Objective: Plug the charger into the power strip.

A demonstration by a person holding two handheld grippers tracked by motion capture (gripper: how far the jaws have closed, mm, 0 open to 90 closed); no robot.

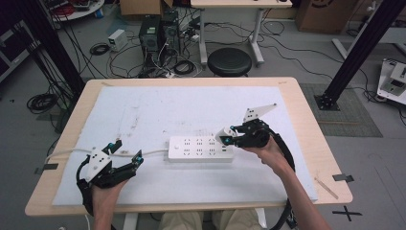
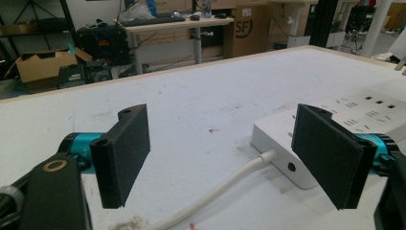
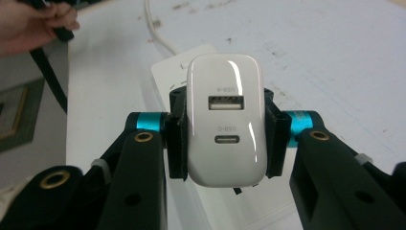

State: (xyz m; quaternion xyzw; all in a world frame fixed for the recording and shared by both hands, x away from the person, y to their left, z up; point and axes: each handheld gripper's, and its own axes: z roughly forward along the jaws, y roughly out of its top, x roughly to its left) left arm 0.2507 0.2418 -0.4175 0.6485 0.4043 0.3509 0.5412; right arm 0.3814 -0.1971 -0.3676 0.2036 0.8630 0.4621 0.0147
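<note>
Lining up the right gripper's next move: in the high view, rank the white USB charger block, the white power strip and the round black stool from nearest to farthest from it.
1. White USB charger block: clamped between the jaws of the right gripper.
2. White power strip: just below and left of it, mid-table.
3. Round black stool: on the floor beyond the table's far edge.

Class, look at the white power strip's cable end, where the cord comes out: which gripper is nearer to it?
Left. The left gripper sits open beside the cord, short of the power strip. The right gripper holds a white charger above the strip's opposite end.
</note>
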